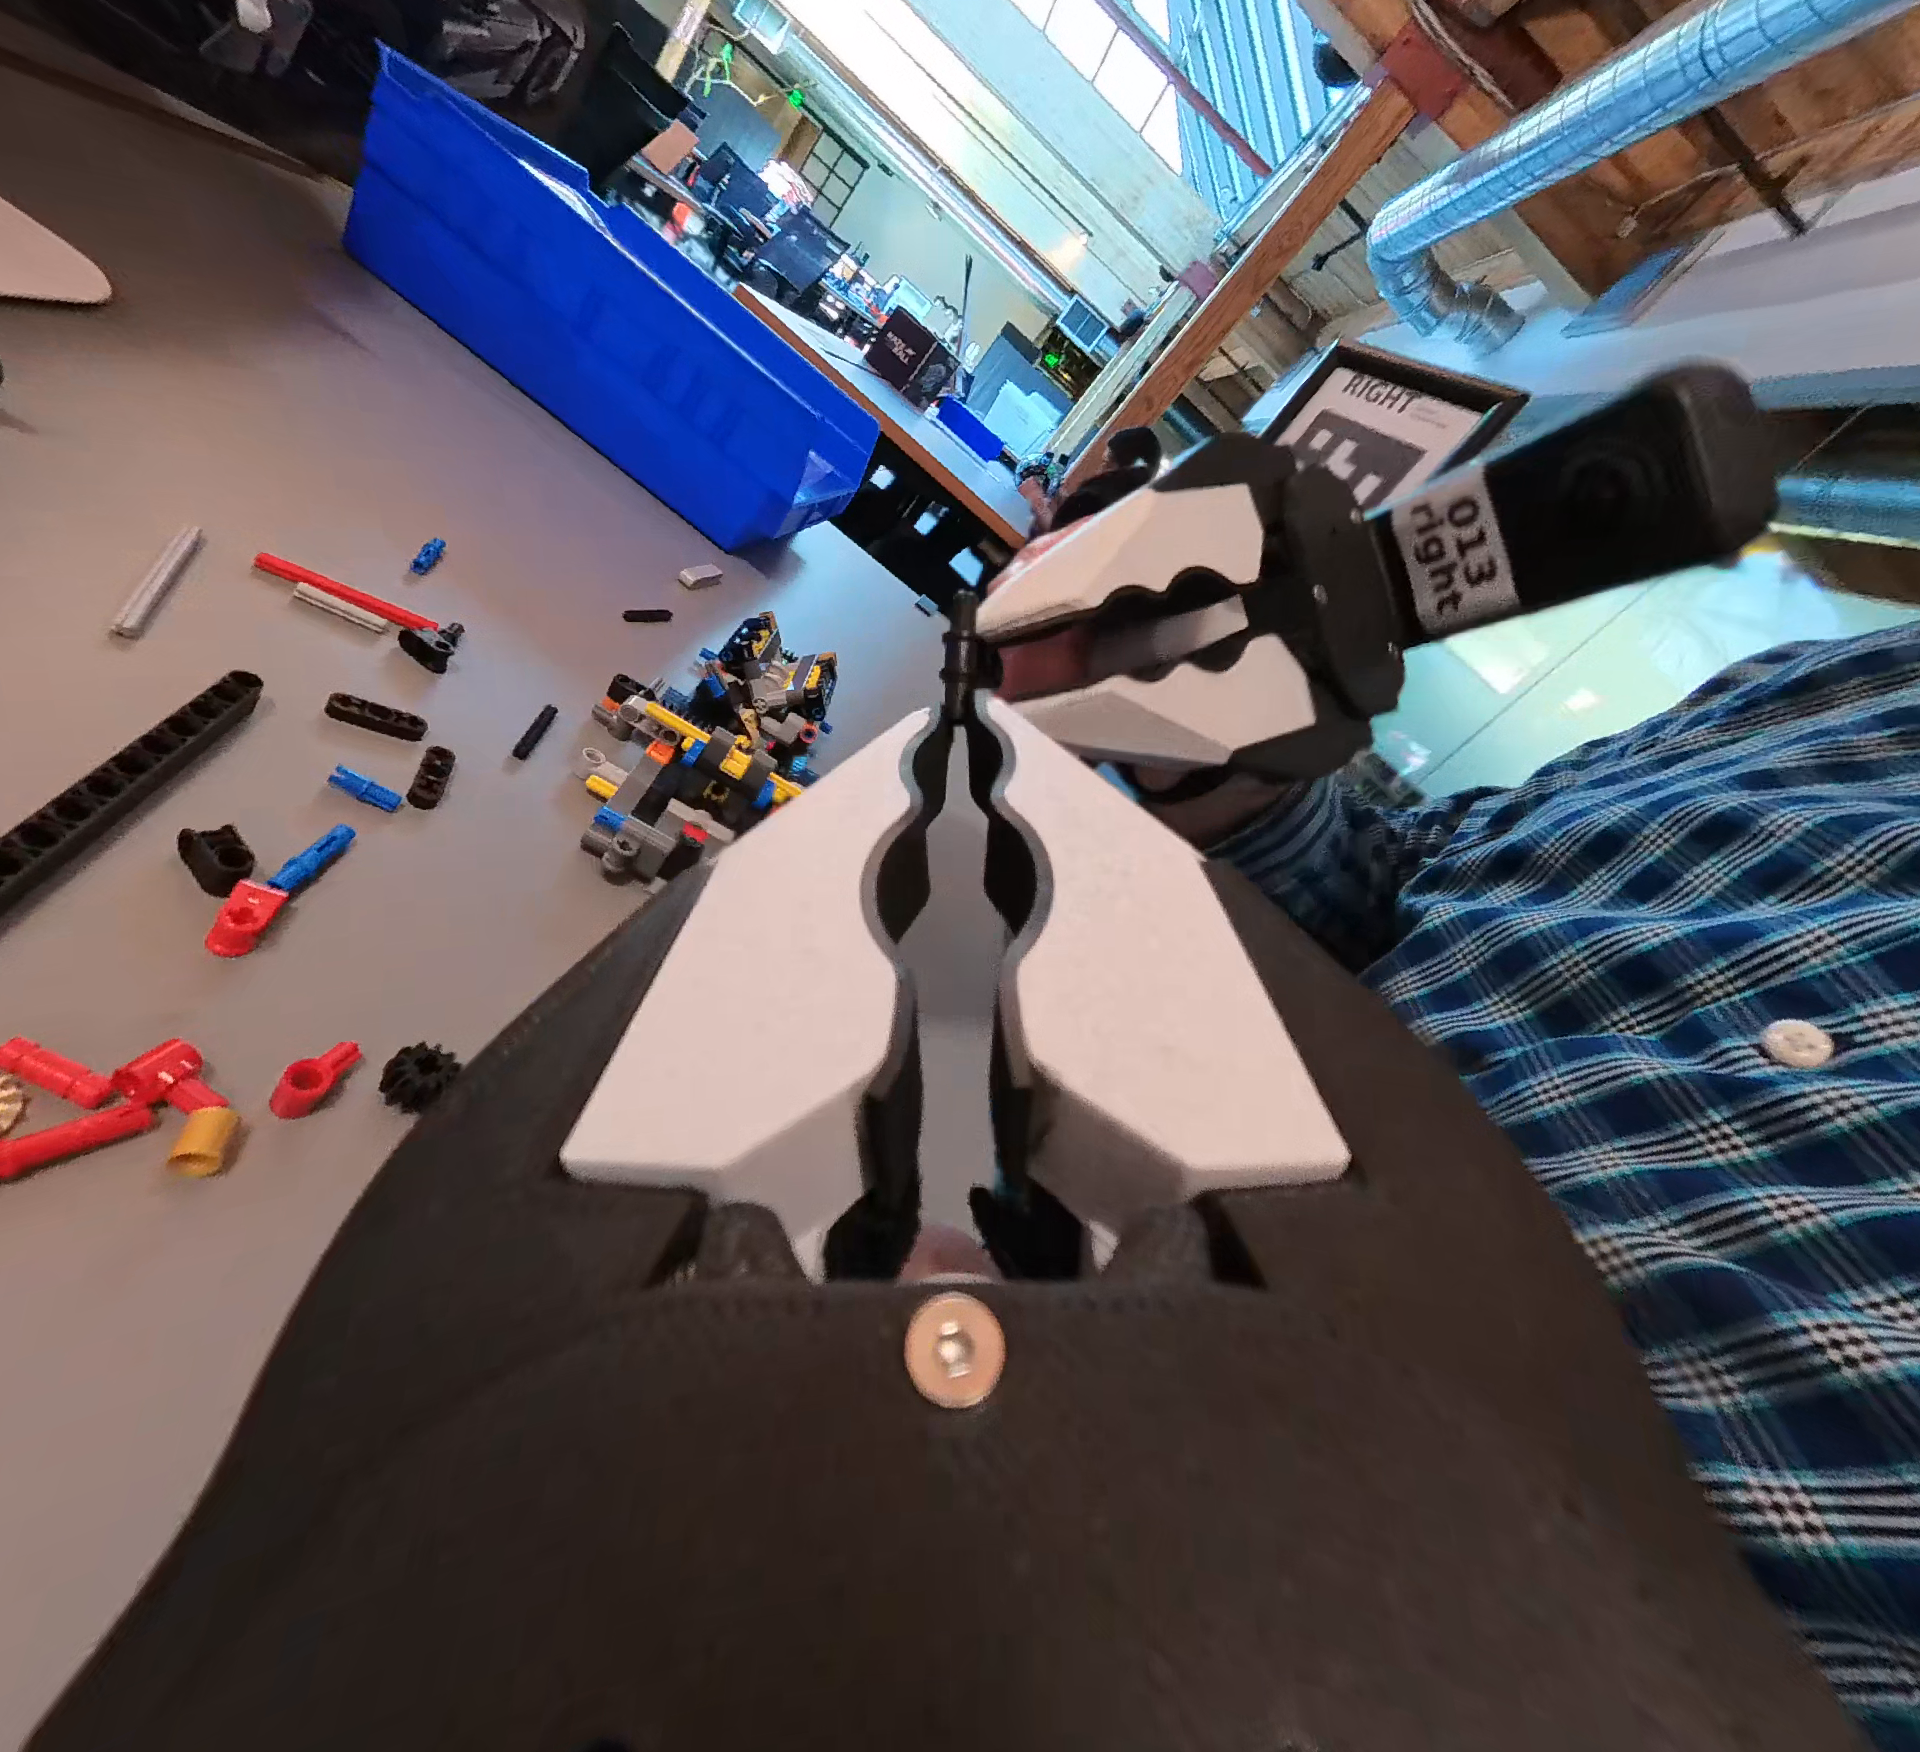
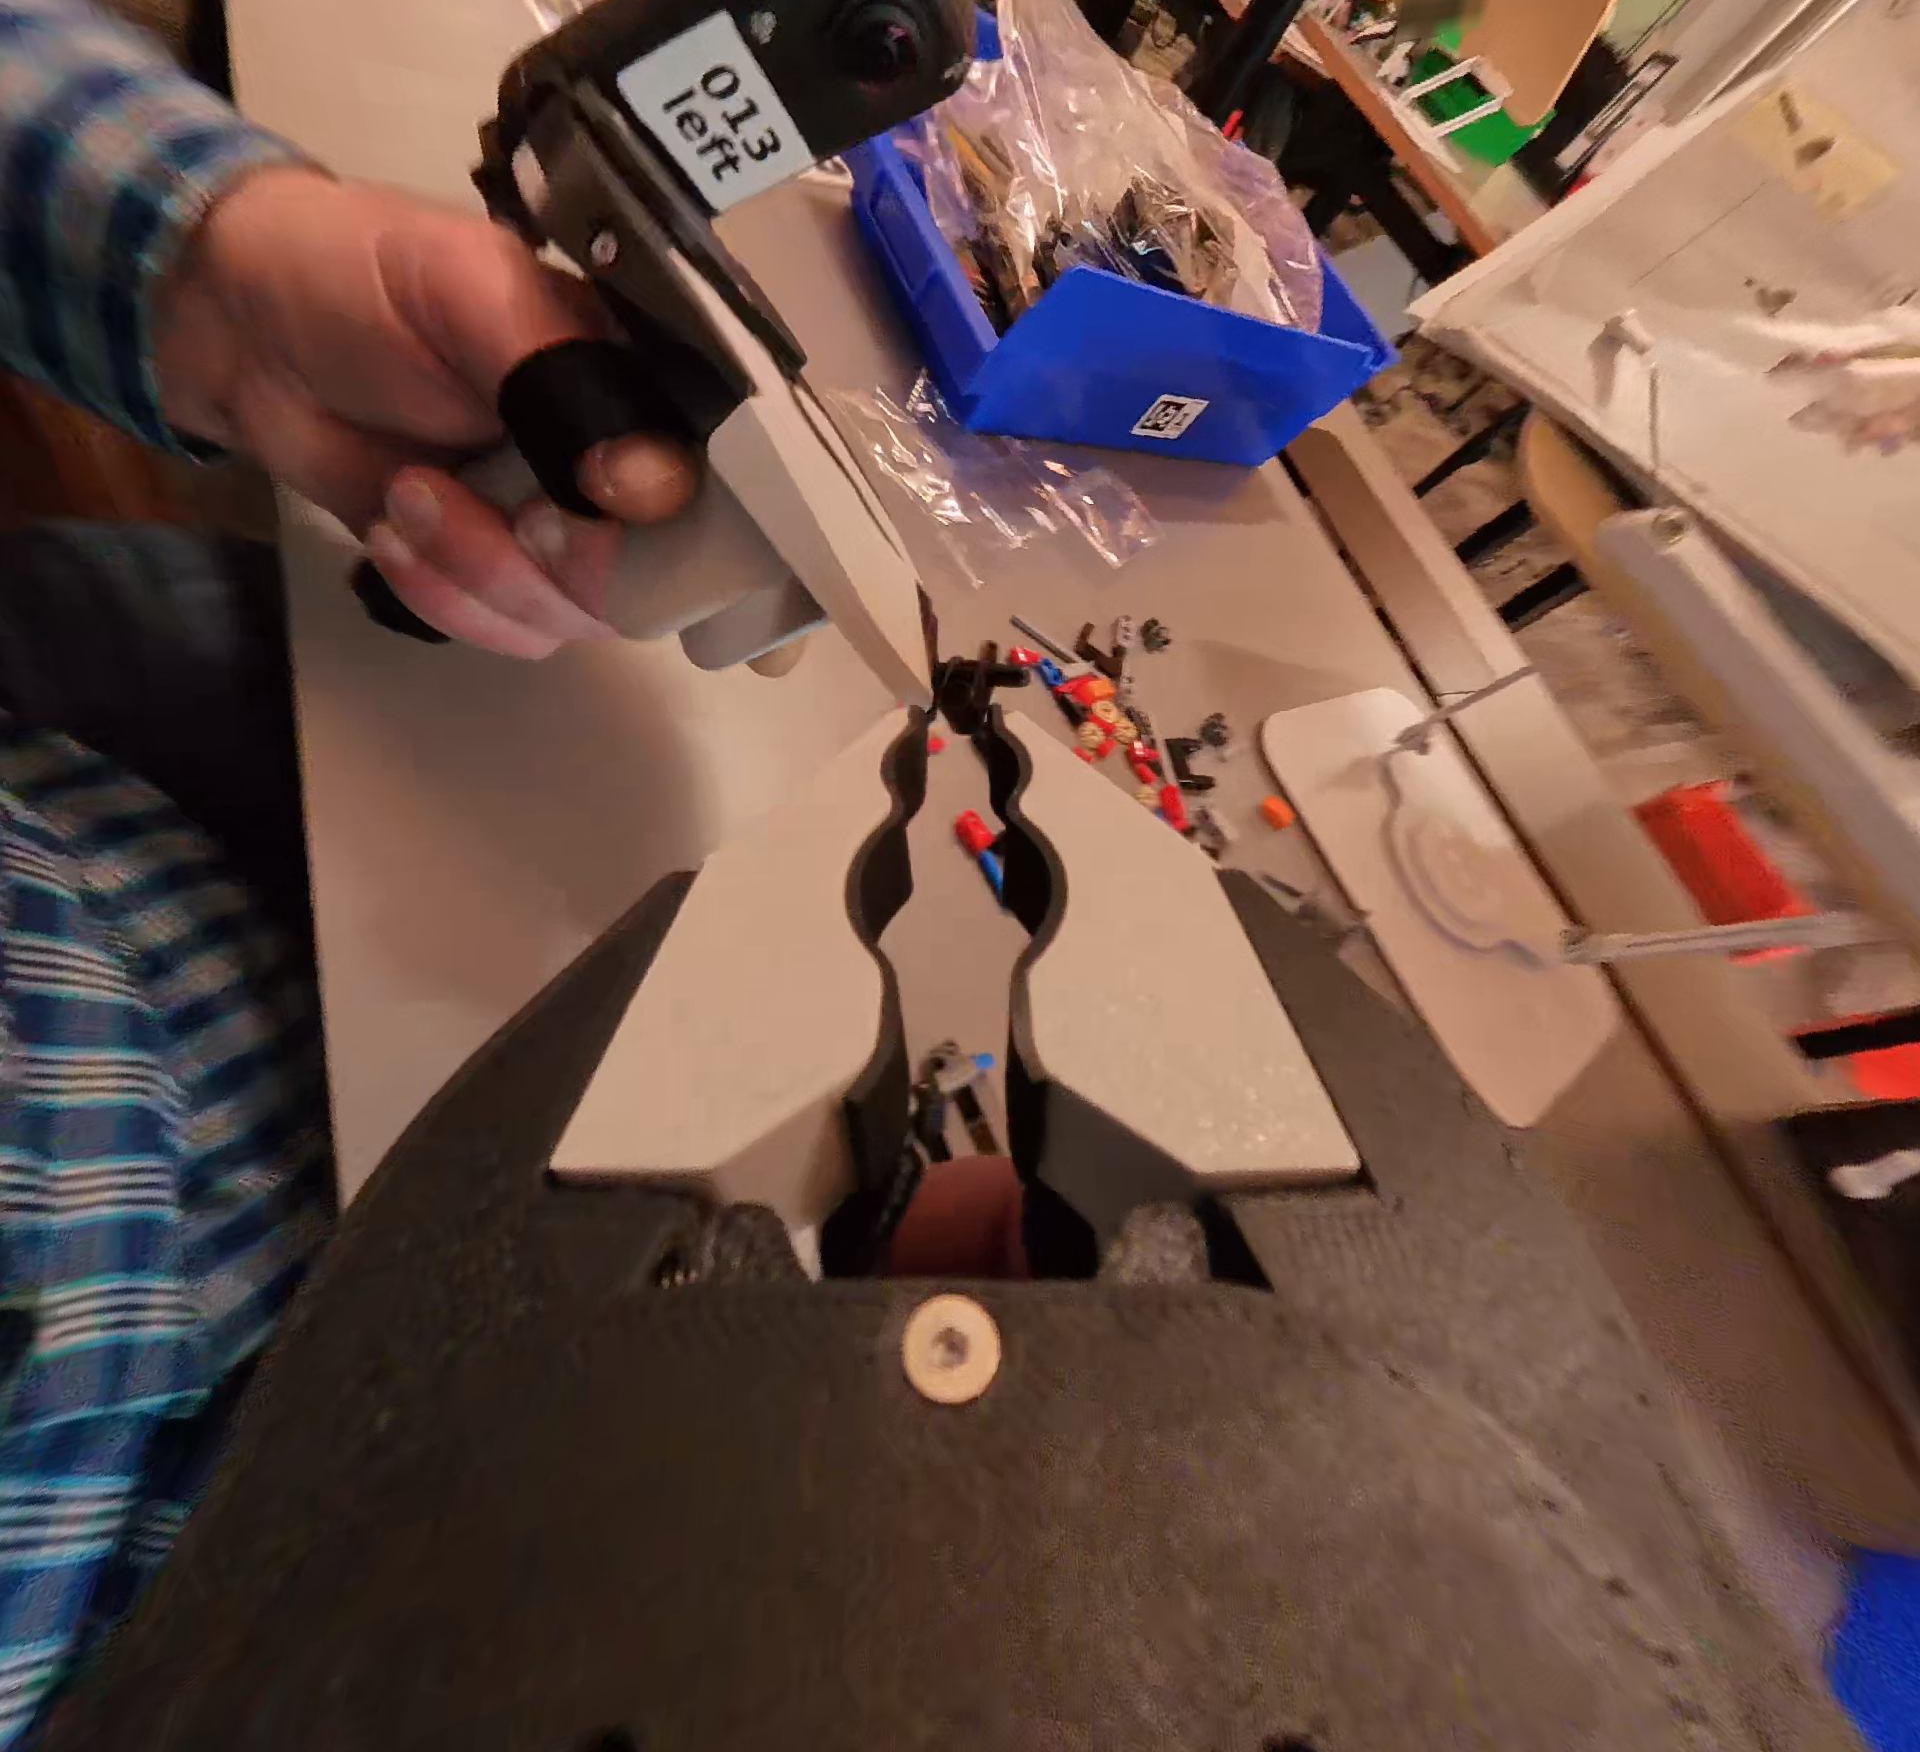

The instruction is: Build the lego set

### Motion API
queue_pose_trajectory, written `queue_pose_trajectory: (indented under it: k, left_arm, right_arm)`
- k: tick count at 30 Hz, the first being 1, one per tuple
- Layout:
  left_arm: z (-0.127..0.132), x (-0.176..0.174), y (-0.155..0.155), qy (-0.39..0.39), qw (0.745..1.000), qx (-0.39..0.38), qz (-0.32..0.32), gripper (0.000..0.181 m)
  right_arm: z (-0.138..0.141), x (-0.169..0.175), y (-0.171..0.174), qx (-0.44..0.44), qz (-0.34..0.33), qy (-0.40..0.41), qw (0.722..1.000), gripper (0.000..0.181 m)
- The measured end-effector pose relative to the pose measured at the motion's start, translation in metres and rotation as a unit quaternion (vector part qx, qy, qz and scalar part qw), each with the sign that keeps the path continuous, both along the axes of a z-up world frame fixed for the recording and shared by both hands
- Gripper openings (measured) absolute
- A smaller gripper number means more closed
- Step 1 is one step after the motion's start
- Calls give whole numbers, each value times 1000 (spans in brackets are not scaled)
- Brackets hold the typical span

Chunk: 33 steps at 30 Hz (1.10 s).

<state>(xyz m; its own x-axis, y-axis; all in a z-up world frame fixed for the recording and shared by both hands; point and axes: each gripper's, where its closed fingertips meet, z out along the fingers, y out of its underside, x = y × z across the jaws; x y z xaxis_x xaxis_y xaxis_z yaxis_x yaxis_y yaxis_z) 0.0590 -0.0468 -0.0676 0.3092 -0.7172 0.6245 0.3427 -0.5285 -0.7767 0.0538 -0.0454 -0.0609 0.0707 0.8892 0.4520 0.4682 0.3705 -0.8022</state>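
My left gripper [image 1: 958, 715] is shut on a small black pin [image 1: 958, 653] that sticks out past its tips, held in the air above the table. My right gripper [image 1: 1003, 663] comes in from the right and meets that pin at its tips. In the right wrist view my right gripper [image 2: 956, 720] is closed around a small black piece [image 2: 966, 689], and the left gripper [image 2: 925, 679] touches it from the upper left. A partly built model [image 1: 717, 746] of grey, yellow, blue and black parts lies on the grey table [image 1: 312, 414].
Loose parts lie at the left: a long black beam [image 1: 125, 788], a red axle [image 1: 343, 590], red connectors [image 1: 244, 913]. A blue bin [image 1: 582, 320] stands behind; it holds plastic bags [image 2: 1091, 144]. A white plate [image 2: 1434, 892] lies at the right. A plaid sleeve [image 1: 1662, 975] is close.
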Motion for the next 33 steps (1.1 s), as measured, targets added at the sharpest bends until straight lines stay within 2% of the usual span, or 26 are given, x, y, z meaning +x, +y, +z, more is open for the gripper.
queue_pose_trajectory:
  k: [1,7,11,14,22,25,29,33]
  left_arm:
    - [0,1,0,13,1000,11,4,1]
    - [8,6,-8,55,995,81,8,1]
    - [9,11,-14,83,989,120,5,1]
    - [8,13,-15,95,986,136,7,1]
    - [6,17,-17,112,982,153,7,2]
    - [3,14,-14,124,980,153,16,10]
    - [7,7,-10,125,980,152,33,15]
    - [5,4,-4,139,979,141,51,22]
  right_arm:
    - [1,1,-1,-33,3,9,999,12]
    - [9,3,-7,-228,27,66,971,14]
    - [12,3,-16,-308,56,94,945,7]
    - [11,4,-17,-329,63,99,937,6]
    - [12,10,-17,-293,51,96,950,6]
    - [13,13,-11,-254,32,94,962,6]
    - [6,19,2,-116,-18,41,992,6]
    - [2,17,5,7,-43,3,999,6]
